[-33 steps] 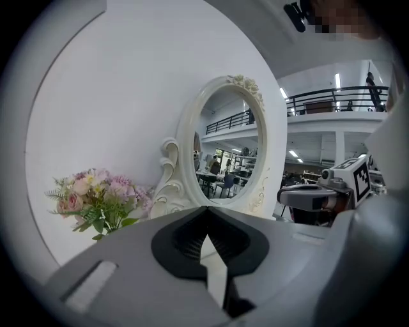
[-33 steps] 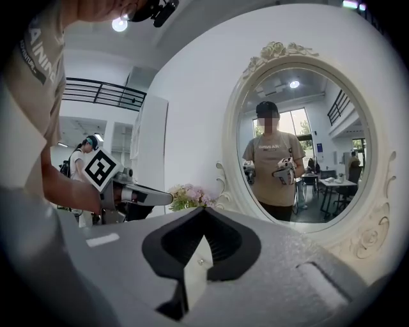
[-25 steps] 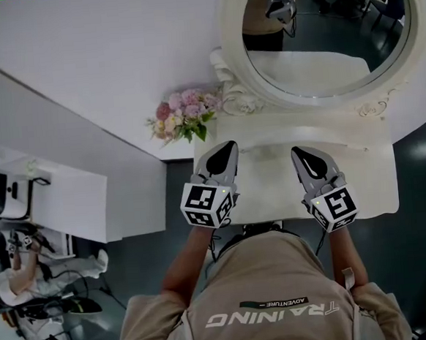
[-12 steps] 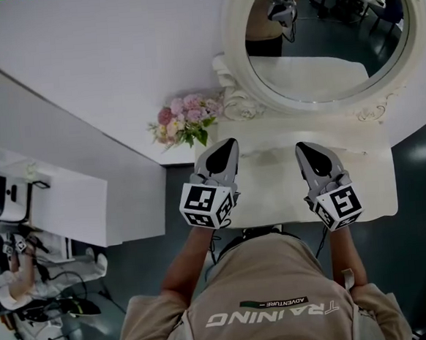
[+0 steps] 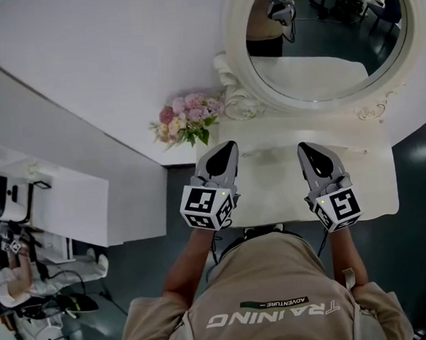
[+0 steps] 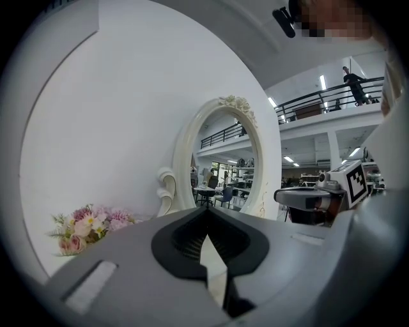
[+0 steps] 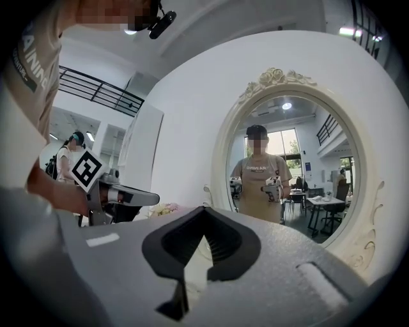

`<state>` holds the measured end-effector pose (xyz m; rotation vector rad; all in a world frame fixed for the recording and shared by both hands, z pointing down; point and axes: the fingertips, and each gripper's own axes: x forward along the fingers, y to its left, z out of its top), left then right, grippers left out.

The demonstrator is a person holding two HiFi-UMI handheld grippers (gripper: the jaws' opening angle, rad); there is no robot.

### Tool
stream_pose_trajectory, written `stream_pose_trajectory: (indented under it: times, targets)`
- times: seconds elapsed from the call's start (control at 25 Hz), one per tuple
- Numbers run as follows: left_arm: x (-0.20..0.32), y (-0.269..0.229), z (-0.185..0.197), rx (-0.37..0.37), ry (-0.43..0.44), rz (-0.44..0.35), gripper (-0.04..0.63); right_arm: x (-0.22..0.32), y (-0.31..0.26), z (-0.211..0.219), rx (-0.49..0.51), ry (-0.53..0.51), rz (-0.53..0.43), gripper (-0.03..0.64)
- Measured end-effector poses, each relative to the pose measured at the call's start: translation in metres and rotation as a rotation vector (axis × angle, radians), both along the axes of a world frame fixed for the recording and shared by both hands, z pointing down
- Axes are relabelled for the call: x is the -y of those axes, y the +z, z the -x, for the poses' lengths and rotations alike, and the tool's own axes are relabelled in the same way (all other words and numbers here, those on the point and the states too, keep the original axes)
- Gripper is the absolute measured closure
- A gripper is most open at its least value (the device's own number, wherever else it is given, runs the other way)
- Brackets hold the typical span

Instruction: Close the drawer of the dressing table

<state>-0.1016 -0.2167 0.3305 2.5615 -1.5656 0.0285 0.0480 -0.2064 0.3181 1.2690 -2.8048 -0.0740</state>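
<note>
The white dressing table (image 5: pixel 281 189) stands against the wall under a round, ornate mirror (image 5: pixel 320 32). No drawer front shows in any view; the table's front edge runs under my chest. My left gripper (image 5: pixel 227 150) hovers over the left part of the tabletop, jaws together and holding nothing. My right gripper (image 5: pixel 307 149) hovers over the right part, also shut and empty. In the left gripper view the left gripper (image 6: pixel 205 216) points at the mirror (image 6: pixel 227 166). In the right gripper view the right gripper (image 7: pixel 202 218) faces the mirror (image 7: pixel 287 166), which reflects a person with both grippers.
A bunch of pink flowers (image 5: pixel 187 120) sits at the table's back left corner. A white counter (image 5: pixel 76 206) stands to the left across a strip of dark floor (image 5: pixel 167 239). A person (image 5: pixel 9 284) is at the far left.
Almost nothing: the right gripper has drifted slightly to the right over the tabletop. Both grippers stay shut.
</note>
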Motion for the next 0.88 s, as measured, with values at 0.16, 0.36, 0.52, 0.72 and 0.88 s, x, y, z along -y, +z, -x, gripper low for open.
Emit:
stream_pose_trajectory:
  times: [0.16,0.36,0.52,0.72,0.88]
  targets:
    - [-0.002,-0.002,0.001,-0.008,-0.004,-0.005,0.578,-0.002,0.001,0.001,-0.008,0.0,-0.006,0.615]
    - [-0.007,-0.003,0.002,-0.017,0.002,0.004,0.578,-0.006,0.005,0.001,-0.003,0.006,0.002,0.615]
    - [-0.01,0.001,0.006,-0.01,-0.002,0.013,0.578,-0.009,0.009,0.005,-0.007,-0.007,0.01,0.615]
    - [-0.016,0.006,0.005,-0.008,0.002,0.019,0.578,-0.011,0.013,0.006,-0.01,-0.007,0.021,0.615]
    - [-0.02,0.009,0.004,-0.007,0.008,0.023,0.578,-0.015,0.016,0.006,-0.014,-0.004,0.029,0.615]
